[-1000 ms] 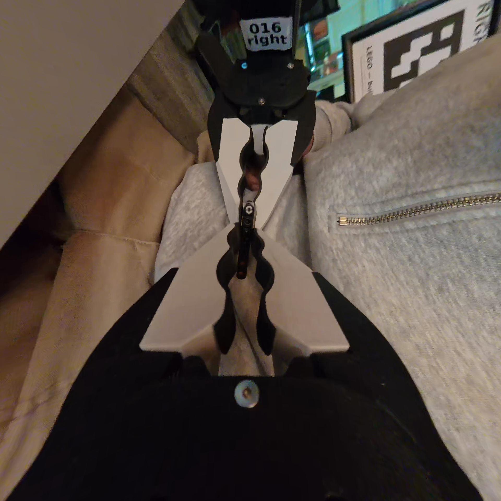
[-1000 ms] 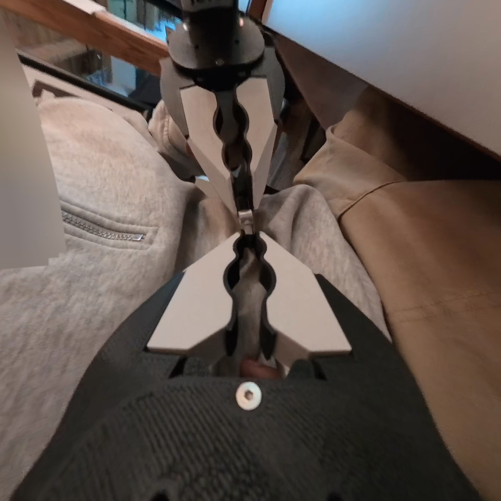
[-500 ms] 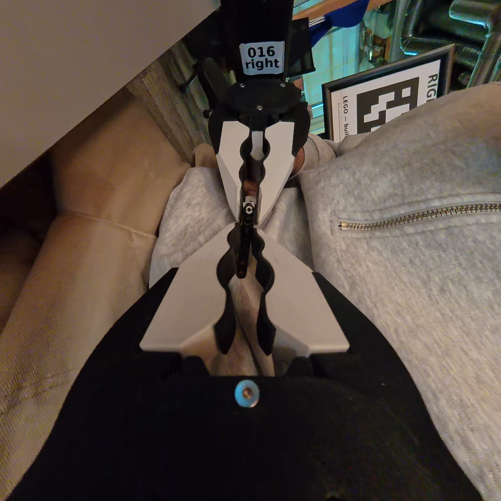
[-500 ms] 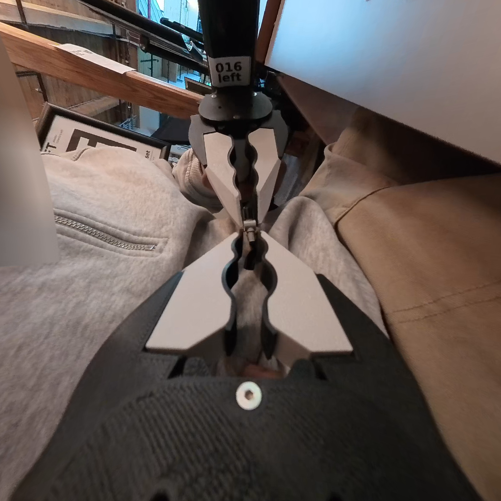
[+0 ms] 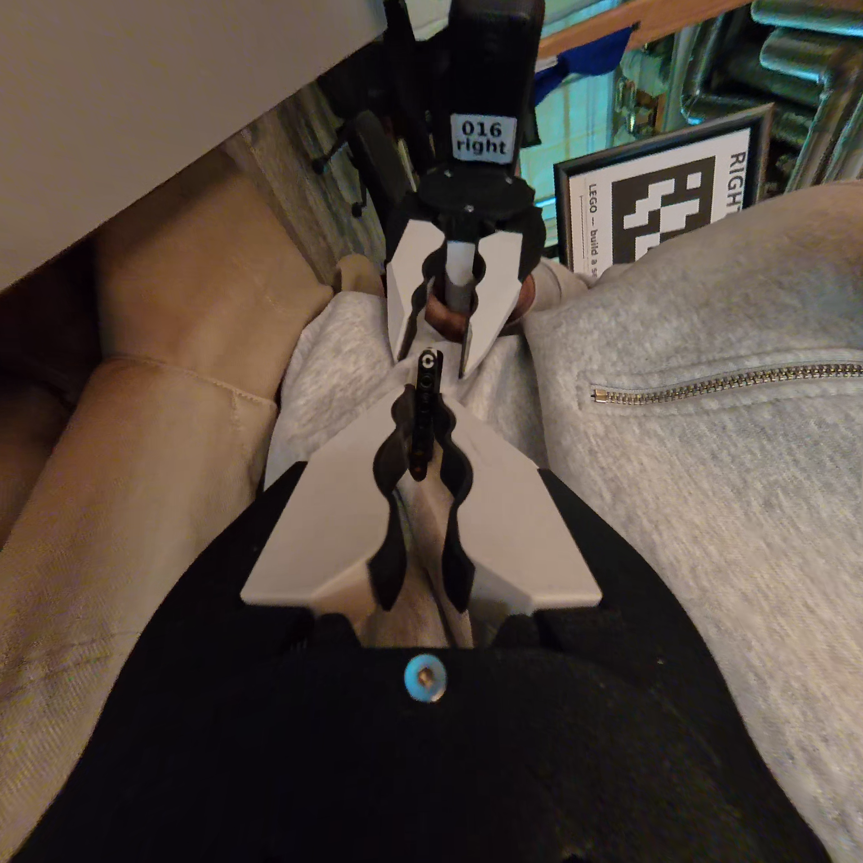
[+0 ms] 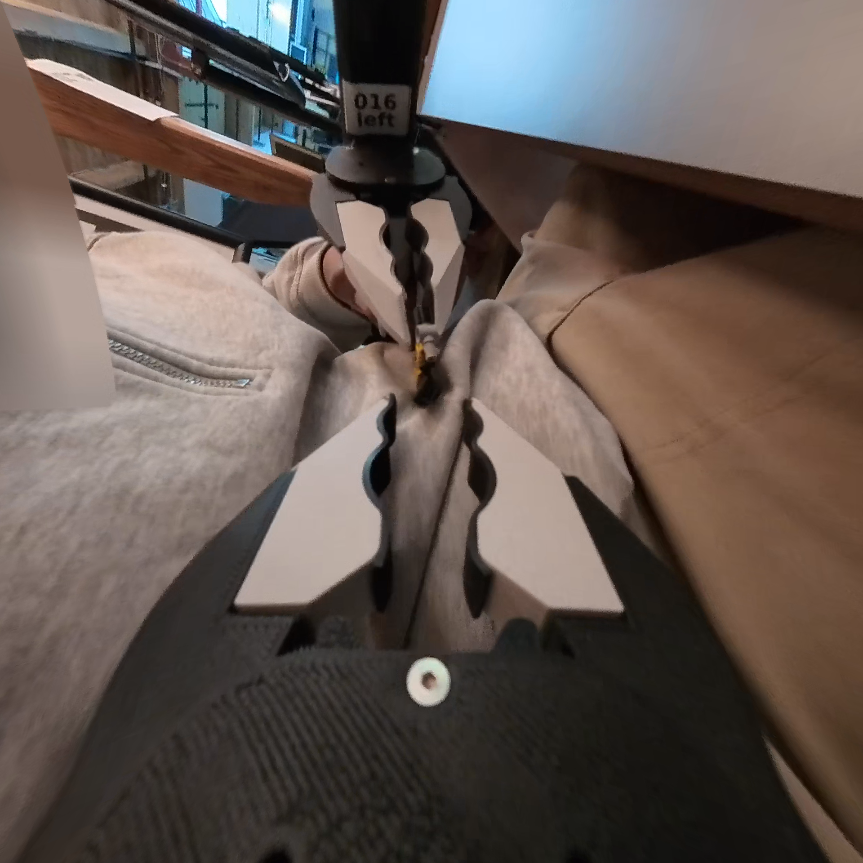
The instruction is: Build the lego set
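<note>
Sitting low over a lap here, both grippers pointing nose to nose above a grey sweatshirt [image 5: 677,490] and tan trousers [image 5: 116,490].

Left gripper [image 5: 426,406] clamping tight on a thin black lego beam [image 5: 424,420], jaws pressed together around it. Beam sticking out past the fingertips, edge-on to the camera, with a white-ringed hole at its far end and a tiny orange spot near the end tucked between the fingers. Looking from the right wrist view, same left gripper [image 6: 417,334] coming in from the top with the lego piece [image 6: 421,373] poking out of its tip, a bit of yellow showing on it, black end pointing toward the camera.

Right gripper [image 5: 432,366] hanging just beyond the beam's far end, jaws spread apart, not touching it as far as can be told. From its own camera, right gripper [image 6: 427,404] clearly gaping, nothing between the fingers except sweatshirt fabric behind, lego tip sitting just past the fingertips.

Pale tabletop underside [image 5: 140,93] slanting overhead at the upper left, framed black-and-white marker card [image 5: 663,196] propped up behind the sweatshirt, silver zipper [image 5: 724,387] running along a pocket on the right side.
</note>
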{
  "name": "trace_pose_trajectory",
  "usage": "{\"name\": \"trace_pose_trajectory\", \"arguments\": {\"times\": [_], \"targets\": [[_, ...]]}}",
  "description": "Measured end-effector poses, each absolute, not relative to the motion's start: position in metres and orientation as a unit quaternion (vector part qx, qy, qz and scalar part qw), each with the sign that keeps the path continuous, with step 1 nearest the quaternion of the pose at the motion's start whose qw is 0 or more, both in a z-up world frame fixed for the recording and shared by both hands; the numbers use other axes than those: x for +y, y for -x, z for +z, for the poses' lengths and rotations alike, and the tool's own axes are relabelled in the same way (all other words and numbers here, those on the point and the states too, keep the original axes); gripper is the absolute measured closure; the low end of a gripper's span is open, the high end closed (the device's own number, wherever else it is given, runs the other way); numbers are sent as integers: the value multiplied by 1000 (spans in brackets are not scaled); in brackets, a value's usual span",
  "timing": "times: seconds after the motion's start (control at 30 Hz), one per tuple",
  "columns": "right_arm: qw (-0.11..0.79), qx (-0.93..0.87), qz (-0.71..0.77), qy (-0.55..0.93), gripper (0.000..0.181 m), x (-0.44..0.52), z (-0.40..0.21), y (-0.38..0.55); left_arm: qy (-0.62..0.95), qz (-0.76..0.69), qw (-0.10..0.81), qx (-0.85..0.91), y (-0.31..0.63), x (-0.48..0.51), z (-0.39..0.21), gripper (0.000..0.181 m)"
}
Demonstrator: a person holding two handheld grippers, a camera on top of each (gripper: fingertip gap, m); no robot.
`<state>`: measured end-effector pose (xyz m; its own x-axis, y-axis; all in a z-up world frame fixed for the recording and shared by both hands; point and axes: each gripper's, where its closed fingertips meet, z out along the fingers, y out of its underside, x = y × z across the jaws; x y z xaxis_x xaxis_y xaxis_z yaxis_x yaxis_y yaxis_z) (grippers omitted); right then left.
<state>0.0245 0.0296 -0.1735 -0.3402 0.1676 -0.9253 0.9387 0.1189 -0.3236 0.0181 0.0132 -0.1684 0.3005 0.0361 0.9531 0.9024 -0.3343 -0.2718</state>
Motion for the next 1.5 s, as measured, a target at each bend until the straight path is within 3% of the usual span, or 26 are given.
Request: {"name": "trace_pose_trajectory", "arguments": {"times": [0.2, 0.4, 0.67, 0.9, 1.5], "targets": [[359, 636, -507, -458, 171, 24, -178, -18, 630, -472, 478, -390, -17, 10, -170, 173], [349, 647, -497, -460, 162, 36, -169, -10, 623, -478, 480, -391, -18, 10, -170, 173], [338, 763, -351, -425, 173, 44, -172, -41, 616, -485, 482, -390, -18, 12, -169, 174], [390, 684, -402, -467, 170, 23, -170, -34, 611, -483, 490, -392, -18, 10, -168, 174], [358, 635, -492, -476, 174, 3, -164, 0, 542, -451, 554, -443, 0, -3, -165, 174]]}}
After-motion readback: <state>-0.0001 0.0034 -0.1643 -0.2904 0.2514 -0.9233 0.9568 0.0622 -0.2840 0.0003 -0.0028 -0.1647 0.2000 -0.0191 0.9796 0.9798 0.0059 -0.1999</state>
